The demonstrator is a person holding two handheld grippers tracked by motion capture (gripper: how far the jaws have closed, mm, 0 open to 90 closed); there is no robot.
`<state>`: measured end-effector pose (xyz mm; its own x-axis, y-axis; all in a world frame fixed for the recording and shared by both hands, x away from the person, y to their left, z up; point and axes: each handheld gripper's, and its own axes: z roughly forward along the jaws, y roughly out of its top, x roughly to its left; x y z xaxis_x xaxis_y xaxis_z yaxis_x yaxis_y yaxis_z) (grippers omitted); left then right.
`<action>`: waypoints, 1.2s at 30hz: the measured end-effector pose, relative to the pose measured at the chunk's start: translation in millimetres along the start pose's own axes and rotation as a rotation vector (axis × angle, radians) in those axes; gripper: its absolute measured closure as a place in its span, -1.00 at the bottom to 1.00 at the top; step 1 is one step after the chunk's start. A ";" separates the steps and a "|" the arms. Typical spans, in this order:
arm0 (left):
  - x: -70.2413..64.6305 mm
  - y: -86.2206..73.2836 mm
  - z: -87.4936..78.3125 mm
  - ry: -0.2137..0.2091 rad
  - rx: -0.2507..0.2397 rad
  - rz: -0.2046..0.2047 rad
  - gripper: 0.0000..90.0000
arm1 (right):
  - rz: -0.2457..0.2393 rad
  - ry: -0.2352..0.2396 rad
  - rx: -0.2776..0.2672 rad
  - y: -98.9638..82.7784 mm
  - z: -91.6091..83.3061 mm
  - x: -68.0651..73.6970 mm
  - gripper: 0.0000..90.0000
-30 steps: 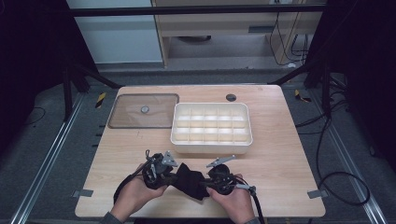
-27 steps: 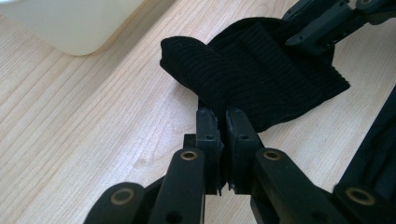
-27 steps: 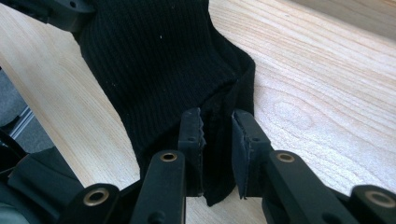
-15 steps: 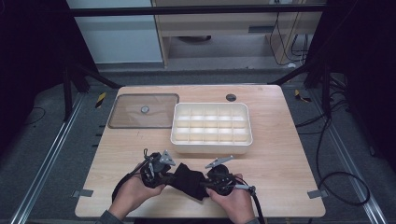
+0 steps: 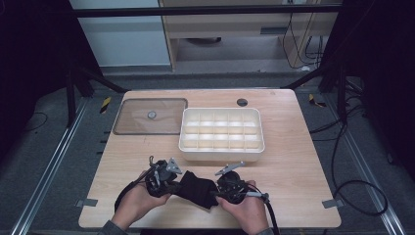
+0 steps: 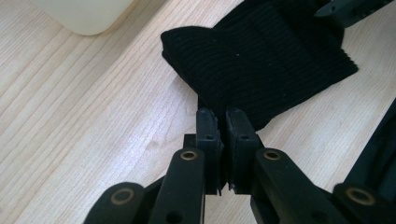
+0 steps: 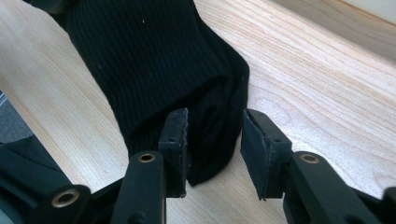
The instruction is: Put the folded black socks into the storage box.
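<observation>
Holding: we pinch one end of the black sock [image 5: 195, 189] in the left gripper [image 6: 222, 122], jaws clamped tight on the ribbed fabric, so that end stays anchored.
Releasing: our right gripper [image 7: 215, 133] has just been opening; its jaws stand apart with the sock's other end lying between them, the pads off the cloth as far as we can tell.
Sock: it lies folded and flat on the counter [image 5: 293, 161], between our two hands, near the front edge.
Reason, as we judge it: one end is kept fixed while the other is let go, to re-grip or to fold.
Edges: the white divided box [image 5: 221, 134] sits just beyond the sock, apart from it; the clear lid [image 5: 150, 116] lies to the box's left.
Room: bare wood opens to the right of our right hand, and some to the left.
</observation>
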<state>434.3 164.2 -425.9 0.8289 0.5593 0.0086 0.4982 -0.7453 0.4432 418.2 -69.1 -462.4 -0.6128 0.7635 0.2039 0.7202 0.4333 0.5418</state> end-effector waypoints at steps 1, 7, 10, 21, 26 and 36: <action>-0.2 -0.3 -0.2 0.000 -0.001 0.000 0.88 | 0.000 0.003 0.000 0.0 0.0 0.0 0.43; -2.7 0.4 -1.0 -0.012 -0.017 -0.001 0.88 | 0.001 0.017 0.006 0.0 3.2 1.5 0.54; -3.3 1.0 -2.6 -0.016 -0.024 0.000 0.88 | -0.011 0.024 0.005 -0.6 4.1 1.1 0.63; -12.0 7.0 -4.1 -0.039 -0.049 0.013 0.88 | -0.009 0.038 0.000 -2.8 5.6 -0.1 0.73; -19.0 13.0 -1.4 -0.051 -0.054 0.032 0.88 | -0.007 0.045 -0.003 -4.0 6.2 -0.8 0.73; -31.2 21.8 0.5 -0.066 -0.078 0.059 0.88 | 0.001 0.056 -0.008 -6.3 6.8 -2.3 0.72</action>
<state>419.4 130.4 -416.9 0.8724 0.4884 -0.0207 0.4287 -0.7441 0.5125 417.3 -70.4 -471.8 -0.6294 0.7360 0.2494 0.7184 0.4288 0.5477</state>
